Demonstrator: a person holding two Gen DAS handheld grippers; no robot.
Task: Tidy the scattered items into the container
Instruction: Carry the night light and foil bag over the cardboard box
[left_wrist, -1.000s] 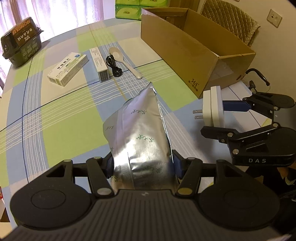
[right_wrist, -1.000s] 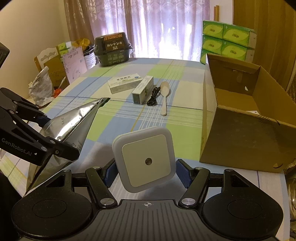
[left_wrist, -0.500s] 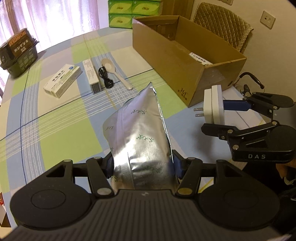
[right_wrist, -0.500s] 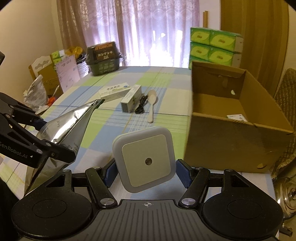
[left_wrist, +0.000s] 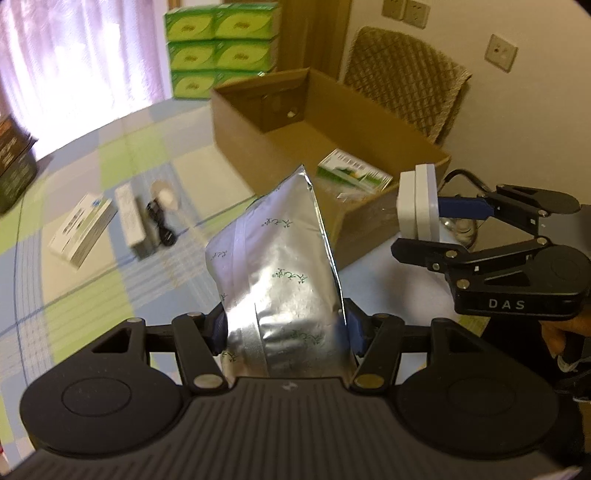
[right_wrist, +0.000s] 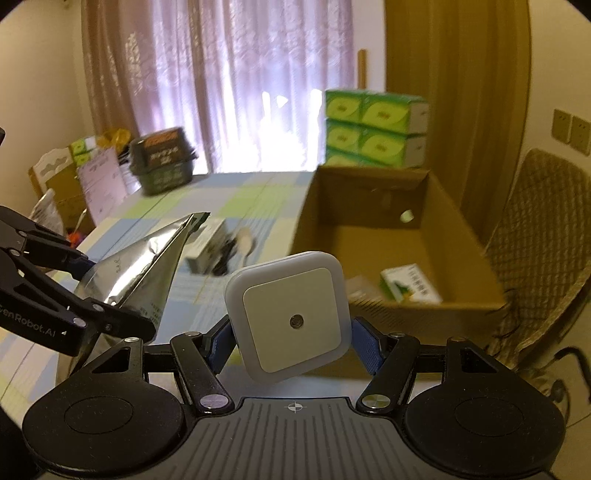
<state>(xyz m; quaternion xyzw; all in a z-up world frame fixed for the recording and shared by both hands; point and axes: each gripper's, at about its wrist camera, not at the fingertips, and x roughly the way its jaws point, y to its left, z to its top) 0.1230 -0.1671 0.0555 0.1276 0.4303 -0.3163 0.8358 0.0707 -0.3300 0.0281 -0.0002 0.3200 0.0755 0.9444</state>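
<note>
Step in hand: carry to the box. Both grippers loaded, both raised off the counter (left_wrist: 85, 310), neither yet over the opening.

Left gripper (left_wrist: 284, 328): fingers clamped on the lower part of a foil pouch (left_wrist: 277, 266), which stands upright with its sealed tip toward the box (left_wrist: 365, 218). From the left wrist view the pouch sits in front of the box's near wall, seemingly short of the rim.

Right gripper (right_wrist: 291, 339): fingers clamped on the sides of a white night light (right_wrist: 290, 317), tilted a little, face toward the camera. It hangs near the box's near corner, just right of the left gripper, the two held side by side at similar height.

Box open, with a green carton (right_wrist: 410, 284) already on its floor.

Judged next: move both forward over the opening, lower inside, then let go. Pouch is tall, so its tip must clear the wall.

Still on the counter, well left of the box: two small cartons (left_wrist: 81, 229), a cable (left_wrist: 162, 229), a spoon (left_wrist: 166, 192).
</note>
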